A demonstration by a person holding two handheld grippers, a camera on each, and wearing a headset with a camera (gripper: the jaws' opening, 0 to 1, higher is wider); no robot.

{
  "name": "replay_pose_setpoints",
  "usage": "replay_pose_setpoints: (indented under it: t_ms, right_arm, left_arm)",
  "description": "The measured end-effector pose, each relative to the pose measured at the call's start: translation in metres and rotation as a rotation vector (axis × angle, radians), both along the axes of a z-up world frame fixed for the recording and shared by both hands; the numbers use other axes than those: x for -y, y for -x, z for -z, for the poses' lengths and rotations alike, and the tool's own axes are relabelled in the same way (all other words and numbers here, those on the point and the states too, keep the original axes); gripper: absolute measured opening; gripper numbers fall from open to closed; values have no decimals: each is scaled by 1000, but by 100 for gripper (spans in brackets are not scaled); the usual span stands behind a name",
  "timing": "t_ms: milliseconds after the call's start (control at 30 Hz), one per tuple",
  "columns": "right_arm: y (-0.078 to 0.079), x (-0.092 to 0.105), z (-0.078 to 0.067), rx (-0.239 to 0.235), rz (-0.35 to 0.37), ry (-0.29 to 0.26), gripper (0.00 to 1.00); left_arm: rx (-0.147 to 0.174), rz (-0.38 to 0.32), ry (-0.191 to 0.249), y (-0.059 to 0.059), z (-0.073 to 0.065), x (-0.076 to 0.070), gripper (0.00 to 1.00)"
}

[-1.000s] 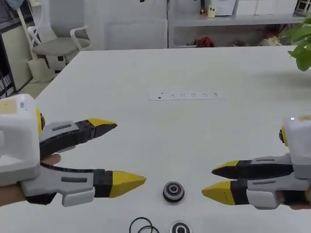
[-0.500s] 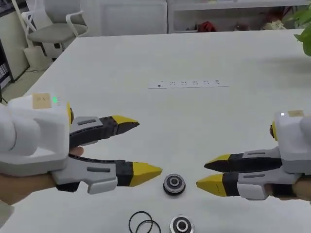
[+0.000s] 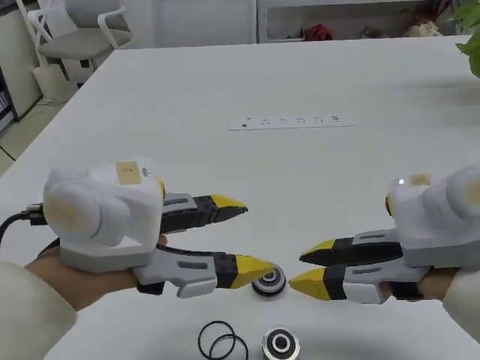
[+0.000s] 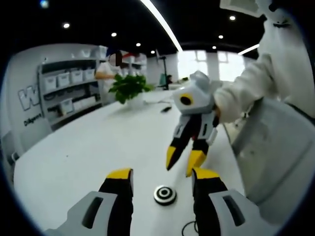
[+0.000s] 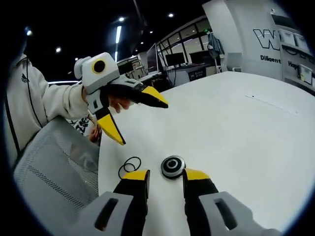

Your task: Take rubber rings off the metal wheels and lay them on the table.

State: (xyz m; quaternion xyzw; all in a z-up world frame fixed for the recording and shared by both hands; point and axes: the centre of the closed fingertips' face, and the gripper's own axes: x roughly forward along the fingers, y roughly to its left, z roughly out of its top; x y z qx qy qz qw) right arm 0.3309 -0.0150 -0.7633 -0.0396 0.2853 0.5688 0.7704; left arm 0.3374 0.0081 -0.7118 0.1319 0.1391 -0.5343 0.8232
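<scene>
Hovering leftmost, the left gripper (image 3: 253, 236) holds its jaws wide open, empty; two rubber rings (image 3: 221, 342) already lie by the desk (image 3: 337, 187)'s near edge beside one wheel (image 3: 280, 345); another wheel (image 3: 268, 282), seemingly still ringed, sits just ahead of the right gripper (image 3: 298, 271), jaws narrowly parted, empty.

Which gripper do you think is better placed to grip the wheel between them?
Left. The left gripper straddles the wheel with open jaws; the right gripper is just short of it.
</scene>
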Motion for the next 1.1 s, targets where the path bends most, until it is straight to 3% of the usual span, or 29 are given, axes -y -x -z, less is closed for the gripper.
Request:
replay_pose_setpoints:
  t_ms: [433,767,967,1100]
  right_arm:
    - [-6,-4,27,-24,-16,49,23]
    - [-10,-6,36,-23,-12,73,21]
    - [-9,-8,39,-21,-20,78,20]
    - [-9,-11,40,-15,-24,76,18]
  left_arm:
    - [-43,21,-71,-4,46,11,35]
    - [-63,0,-113,-13,68,12,27]
    - [-77,2,-129,-10,77,10,23]
    - [-96,-19,-100,-11,77,11,20]
